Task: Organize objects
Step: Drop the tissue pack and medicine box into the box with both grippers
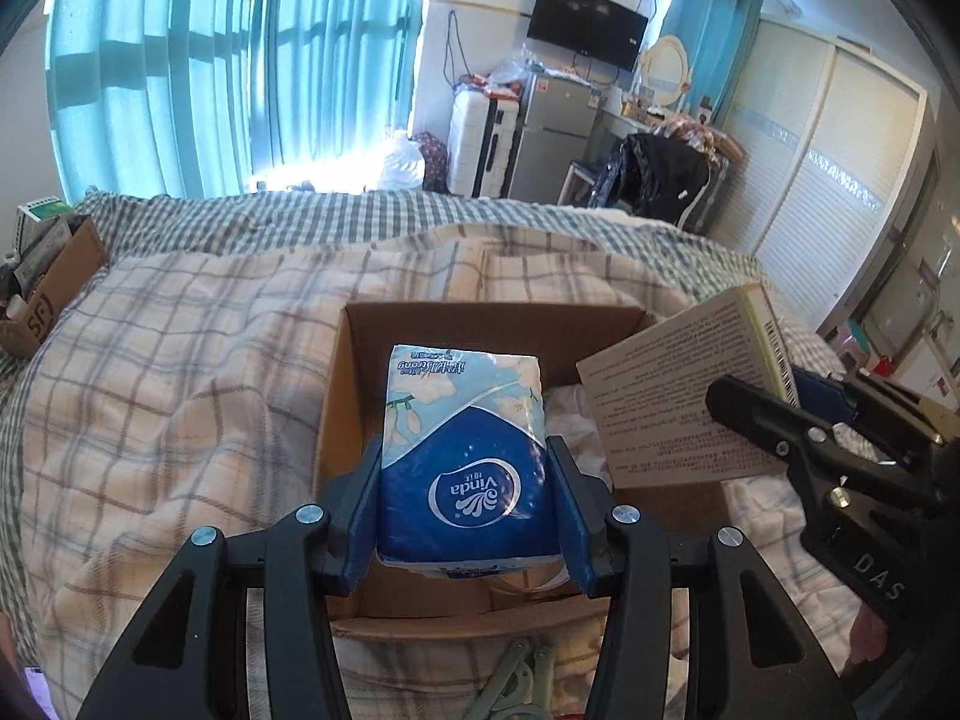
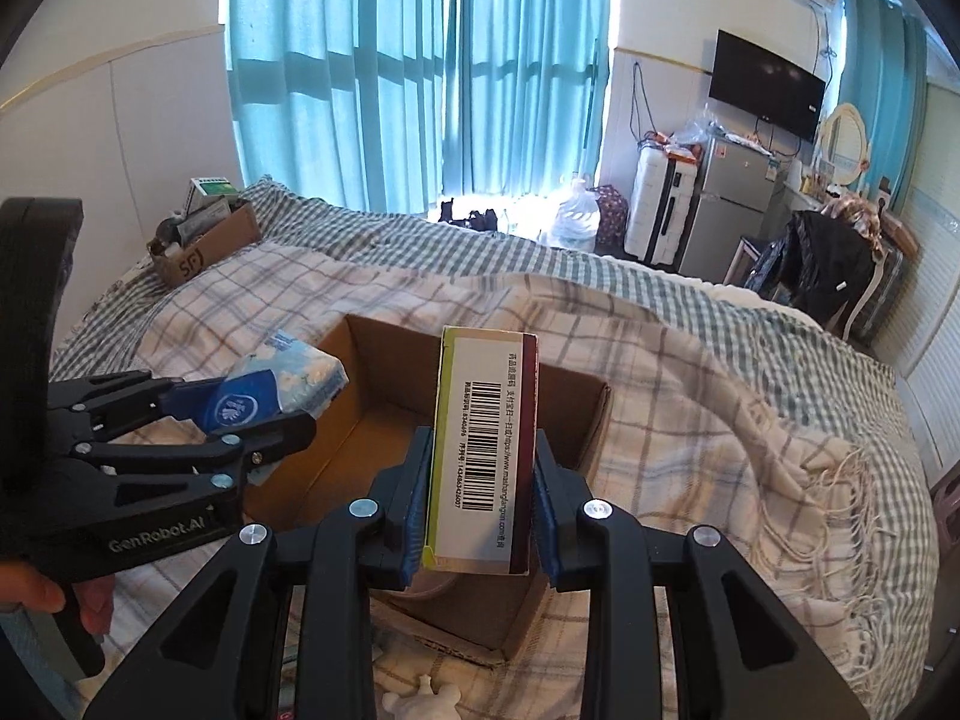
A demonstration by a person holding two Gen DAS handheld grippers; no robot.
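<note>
My left gripper is shut on a blue and white Vinda tissue pack and holds it above an open cardboard box on the bed. My right gripper is shut on a flat medicine box with a barcode, held on edge over the same cardboard box. In the left wrist view the medicine box and the right gripper are at the right. In the right wrist view the left gripper with the tissue pack is at the left. White crumpled material lies inside the box.
A plaid blanket covers the bed. A second cardboard box full of items sits at the bed's far left corner. A green plastic hanger lies in front of the box. A white figure lies near the bottom edge.
</note>
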